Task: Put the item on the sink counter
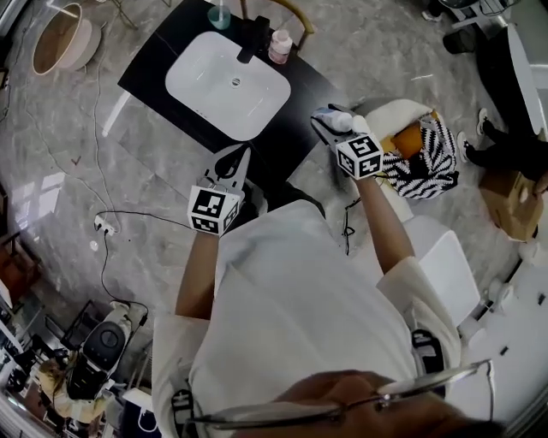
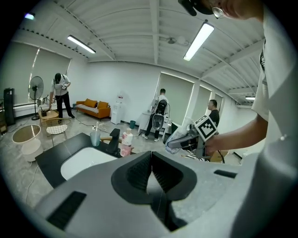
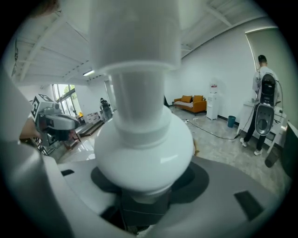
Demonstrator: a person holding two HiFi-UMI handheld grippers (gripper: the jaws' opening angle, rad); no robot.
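White bottle (image 3: 139, 139): clamped between the jaws of my right gripper (image 1: 329, 125), at four o'clock from the basin (image 1: 257, 107), by the black sink counter's (image 1: 150, 73) edge. My left gripper (image 2: 151, 179): jaws together, empty, at six o'clock from the basin.

Bare sink counter (image 1: 150, 64) margin ahead of left gripper (image 1: 235, 162) and right gripper (image 1: 330, 120), flanking the basin (image 1: 227, 81); 3 obstacles at far edge: faucet (image 1: 254, 38), pink bottle (image 1: 280, 45), cup (image 1: 219, 15).

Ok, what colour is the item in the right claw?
The item is white; the right gripper view shows it best.
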